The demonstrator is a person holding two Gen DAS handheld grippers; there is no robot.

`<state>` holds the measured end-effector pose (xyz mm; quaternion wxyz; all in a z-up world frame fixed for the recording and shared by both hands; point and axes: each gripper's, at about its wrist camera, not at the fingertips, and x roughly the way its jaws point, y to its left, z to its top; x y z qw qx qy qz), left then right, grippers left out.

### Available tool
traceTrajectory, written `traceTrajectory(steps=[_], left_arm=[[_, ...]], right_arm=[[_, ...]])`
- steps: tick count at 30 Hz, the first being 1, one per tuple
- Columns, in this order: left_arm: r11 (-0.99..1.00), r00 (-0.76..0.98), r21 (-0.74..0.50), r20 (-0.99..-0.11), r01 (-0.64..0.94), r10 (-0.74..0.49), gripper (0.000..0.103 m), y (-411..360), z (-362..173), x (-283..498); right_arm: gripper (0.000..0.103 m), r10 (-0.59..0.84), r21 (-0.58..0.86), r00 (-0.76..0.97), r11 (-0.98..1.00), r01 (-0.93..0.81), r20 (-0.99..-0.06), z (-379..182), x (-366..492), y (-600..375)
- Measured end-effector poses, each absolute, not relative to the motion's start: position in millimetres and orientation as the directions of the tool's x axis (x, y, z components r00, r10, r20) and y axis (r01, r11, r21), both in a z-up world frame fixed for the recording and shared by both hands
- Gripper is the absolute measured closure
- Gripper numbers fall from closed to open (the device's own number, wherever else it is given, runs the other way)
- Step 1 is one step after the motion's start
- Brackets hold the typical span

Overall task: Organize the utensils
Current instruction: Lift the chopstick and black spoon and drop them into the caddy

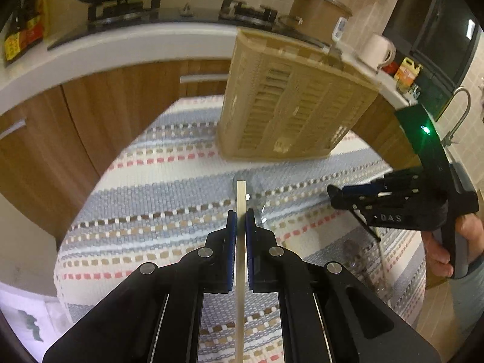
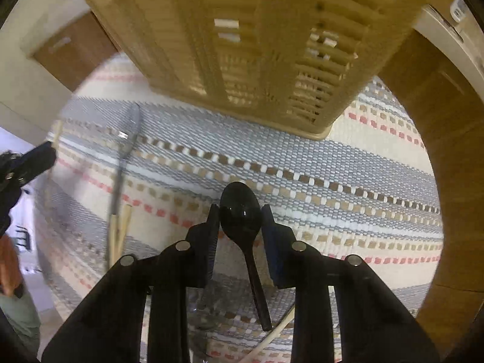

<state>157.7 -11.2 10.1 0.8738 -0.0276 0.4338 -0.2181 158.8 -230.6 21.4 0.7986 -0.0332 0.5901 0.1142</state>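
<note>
My left gripper [image 1: 241, 213] is shut on a pale wooden chopstick [image 1: 241, 199] that runs up between its blue pads, held above the striped cloth. My right gripper [image 2: 240, 208] is closed around the bowl of a black plastic spoon [image 2: 240, 211], whose handle points back toward the camera. The right gripper also shows in the left wrist view [image 1: 332, 192] at the right. The beige slatted utensil basket [image 1: 287, 103] stands on the cloth just beyond both grippers and fills the top of the right wrist view [image 2: 257, 45].
A striped woven cloth [image 1: 157, 187] covers the table. A metal utensil [image 2: 124, 163] and two wooden chopsticks [image 2: 119, 233] lie on it at the left; another chopstick [image 2: 272, 332] lies under the right gripper. Behind are wooden cabinets, a stove, a pot [image 1: 317, 12] and a mug [image 1: 376, 50].
</note>
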Motion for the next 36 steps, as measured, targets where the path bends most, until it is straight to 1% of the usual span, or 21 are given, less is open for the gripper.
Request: traceTrajectory(steps=[4,7,11,12,13,15,16,18,19,21,24,25,26,30,36], left_arm=[[0.898,0.604,-0.238,-0.673,0.370,-0.427,0.099,-9,37,149],[0.885,0.659,-0.263,-0.594,0.384,-0.462,0.099,-7,65,144],[0.860,0.731,-0.299,-0.454,0.414,-0.510,0.099,-9,108,142],[0.855,0.752,-0.304,-0.411,0.420,-0.516,0.099,-10,120,143],[0.851,0.765,-0.308,-0.380,0.426,-0.520,0.099,-12,129,143],[0.836,0.796,-0.322,-0.284,0.445,-0.534,0.099,-15,149,145],[0.831,0.806,-0.324,-0.251,0.451,-0.536,0.099,-17,155,147],[0.821,0.824,-0.339,-0.181,0.460,-0.537,0.099,-21,168,154],[0.816,0.832,-0.348,-0.152,0.461,-0.534,0.099,-22,173,157],[0.836,0.869,-0.333,-0.082,0.437,-0.487,0.099,-26,181,164],[0.842,0.890,-0.339,-0.027,0.421,-0.456,0.099,-31,183,177],[0.855,0.906,-0.331,0.000,0.399,-0.422,0.099,-33,182,181],[0.861,0.917,-0.341,0.010,0.378,-0.399,0.099,-33,179,187],[0.866,0.933,-0.378,-0.010,0.328,-0.359,0.099,-36,164,213],[0.897,0.950,-0.335,-0.015,0.289,-0.312,0.099,-40,146,228]], right_arm=[[0.078,0.270,0.186,0.390,0.953,-0.240,-0.880,56,126,-243],[0.078,0.340,0.240,0.475,0.936,-0.259,-0.812,85,109,-251],[0.078,0.398,0.267,0.605,0.917,-0.298,-0.690,133,101,-263],[0.078,0.408,0.266,0.649,0.913,-0.310,-0.642,147,98,-265],[0.078,0.412,0.265,0.676,0.911,-0.316,-0.610,156,97,-267],[0.078,0.411,0.260,0.736,0.911,-0.320,-0.537,175,99,-272],[0.078,0.407,0.261,0.766,0.912,-0.315,-0.498,183,104,-275],[0.078,0.392,0.269,0.803,0.916,-0.297,-0.449,190,114,-280],[0.078,0.382,0.269,0.816,0.919,-0.288,-0.433,192,118,-281],[0.078,0.353,0.260,0.845,0.929,-0.264,-0.402,195,133,-286],[0.078,0.338,0.277,0.858,0.930,-0.242,-0.386,198,157,-296],[0.078,0.335,0.284,0.861,0.930,-0.235,-0.382,193,165,-295],[0.078,0.325,0.287,0.867,0.931,-0.224,-0.378,190,172,-297],[0.078,0.309,0.295,0.872,0.934,-0.203,-0.379,176,196,-301],[0.078,0.289,0.290,0.876,0.940,-0.182,-0.387,163,212,-300]])
